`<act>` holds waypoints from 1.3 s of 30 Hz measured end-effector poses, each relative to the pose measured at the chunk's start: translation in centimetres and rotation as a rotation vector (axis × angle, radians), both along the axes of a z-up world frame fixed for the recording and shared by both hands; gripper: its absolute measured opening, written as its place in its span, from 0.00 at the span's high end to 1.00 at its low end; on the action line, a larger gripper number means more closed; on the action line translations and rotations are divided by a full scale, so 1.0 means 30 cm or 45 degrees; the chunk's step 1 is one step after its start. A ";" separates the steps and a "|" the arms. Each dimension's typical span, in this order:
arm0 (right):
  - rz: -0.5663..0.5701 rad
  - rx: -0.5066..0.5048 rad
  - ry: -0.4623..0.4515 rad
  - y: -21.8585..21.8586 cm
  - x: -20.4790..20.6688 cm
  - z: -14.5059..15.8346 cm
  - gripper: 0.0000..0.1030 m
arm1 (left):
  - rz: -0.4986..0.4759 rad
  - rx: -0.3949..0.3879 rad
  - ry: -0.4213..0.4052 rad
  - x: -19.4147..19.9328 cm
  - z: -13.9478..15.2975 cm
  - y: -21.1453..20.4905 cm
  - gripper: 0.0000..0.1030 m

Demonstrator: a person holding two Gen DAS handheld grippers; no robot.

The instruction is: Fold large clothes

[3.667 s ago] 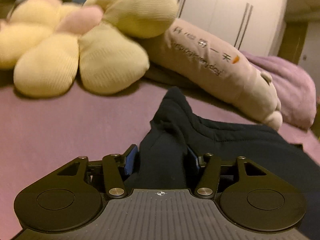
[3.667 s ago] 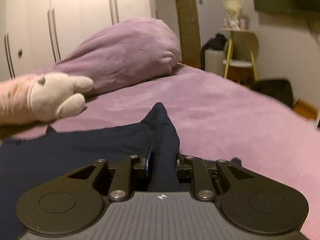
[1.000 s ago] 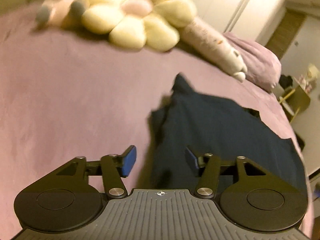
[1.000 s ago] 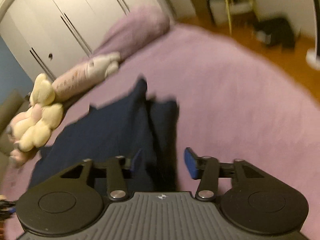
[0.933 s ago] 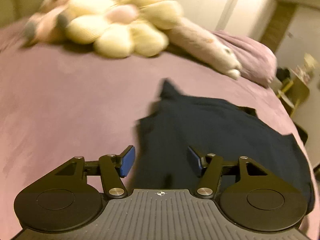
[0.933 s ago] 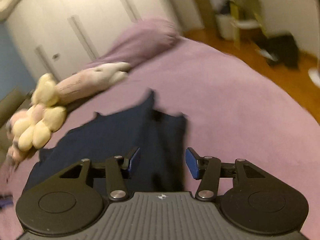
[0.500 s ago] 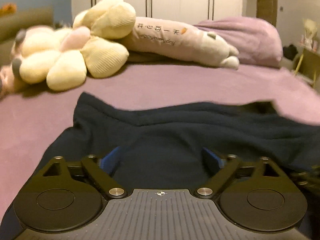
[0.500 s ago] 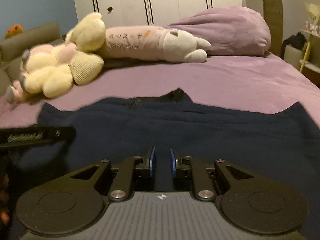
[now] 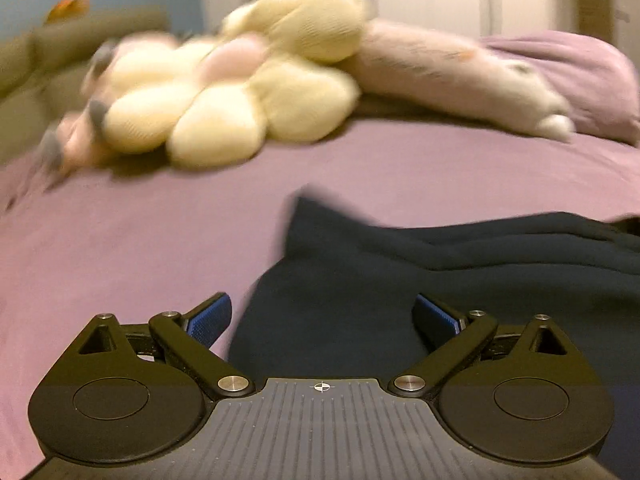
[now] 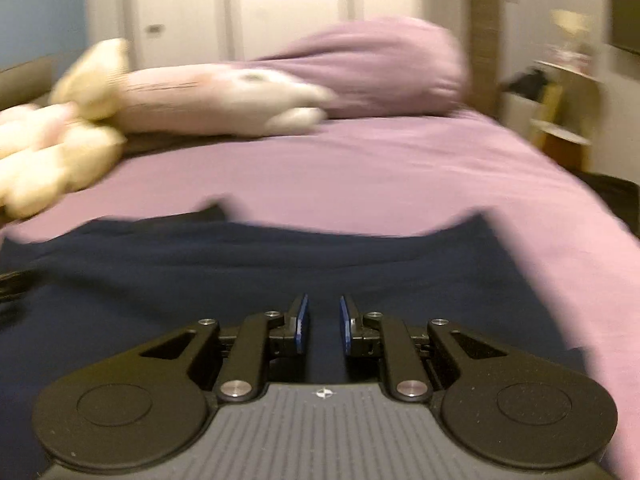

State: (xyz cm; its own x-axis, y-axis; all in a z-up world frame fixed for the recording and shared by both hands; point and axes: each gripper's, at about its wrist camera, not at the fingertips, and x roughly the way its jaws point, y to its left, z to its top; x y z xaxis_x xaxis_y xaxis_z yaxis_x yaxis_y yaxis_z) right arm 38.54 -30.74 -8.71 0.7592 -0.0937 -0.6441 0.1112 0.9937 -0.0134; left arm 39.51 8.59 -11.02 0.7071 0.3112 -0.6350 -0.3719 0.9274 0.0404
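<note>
On a purple-sheeted bed (image 9: 168, 248), the left tool (image 9: 322, 318) is hovering with jaws spread wide over the near left edge of a dark navy fabric garment (image 9: 400, 280), gripping nothing. The right tool (image 10: 323, 322) is poised over the cloth's middle, jaws narrowly parted (whether fabric is pinched is unclear). Next grips are best taken at matching corners, pulled taut.

dark blue garment (image 9: 460, 280): soft matt cloth
bed sheet (image 10: 360, 168): smooth purple cloth
flower plush (image 9: 224, 96): ribbed cloth
</note>
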 end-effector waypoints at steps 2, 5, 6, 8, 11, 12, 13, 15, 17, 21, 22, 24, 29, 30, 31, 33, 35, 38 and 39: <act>-0.090 -0.038 -0.005 -0.094 -0.006 -0.009 0.85 | 0.035 -0.158 0.002 -0.005 -0.023 0.055 0.02; -0.157 0.159 -0.016 -0.203 -0.033 -0.066 0.85 | 0.031 -0.129 0.003 -0.004 -0.026 0.044 0.01; -0.156 0.159 -0.032 -0.202 -0.037 -0.070 0.85 | 0.031 -0.124 0.002 -0.005 -0.029 0.041 0.01; -0.148 0.105 -0.032 -0.180 -0.037 -0.076 0.85 | 0.034 -0.147 -0.004 -0.007 -0.036 0.050 0.01; -0.146 0.106 -0.048 -0.185 -0.043 -0.086 0.85 | 0.035 -0.185 -0.014 -0.011 -0.048 0.068 0.01; -0.150 0.130 -0.056 -0.198 -0.047 -0.092 0.85 | 0.036 -0.196 -0.016 -0.012 -0.056 0.075 0.01; -0.150 0.144 -0.068 -0.202 -0.053 -0.097 0.85 | 0.036 -0.210 -0.021 -0.011 -0.061 0.081 0.01; -0.152 0.173 -0.077 -0.215 -0.053 -0.112 0.85 | 0.038 -0.247 -0.026 -0.001 -0.074 0.095 0.00; -0.152 0.200 -0.080 -0.227 -0.053 -0.116 0.85 | 0.040 -0.274 -0.022 0.002 -0.077 0.106 0.00; -0.156 0.213 -0.086 -0.231 -0.055 -0.099 0.84 | 0.038 -0.289 -0.001 -0.007 -0.055 0.114 0.00; -0.159 0.220 -0.095 -0.232 -0.062 -0.092 0.83 | 0.034 -0.299 0.011 -0.012 -0.047 0.119 0.00; -0.183 0.240 -0.093 -0.240 -0.082 -0.069 0.77 | 0.028 -0.314 0.029 -0.042 -0.033 0.135 0.00; -0.255 0.290 -0.092 -0.262 -0.199 0.008 0.30 | -0.013 -0.373 -0.003 -0.176 0.022 0.205 0.00; -0.242 0.331 -0.109 -0.277 -0.229 0.022 0.30 | -0.030 -0.380 -0.011 -0.192 0.033 0.219 0.00; -0.236 0.351 -0.115 -0.288 -0.247 0.033 0.30 | -0.055 -0.395 -0.015 -0.200 0.042 0.233 0.00; -0.229 0.368 -0.097 -0.310 -0.257 0.050 0.30 | -0.108 -0.452 -0.002 -0.183 0.053 0.257 0.00; -0.205 0.398 -0.059 -0.325 -0.227 0.061 0.31 | -0.161 -0.532 0.000 -0.151 0.063 0.268 0.00; -0.155 0.351 -0.015 -0.314 -0.152 0.077 0.37 | -0.248 -0.591 0.021 -0.080 0.063 0.254 0.00; -0.134 0.332 0.000 -0.307 -0.123 0.079 0.41 | -0.249 -0.570 0.052 -0.049 0.051 0.247 0.00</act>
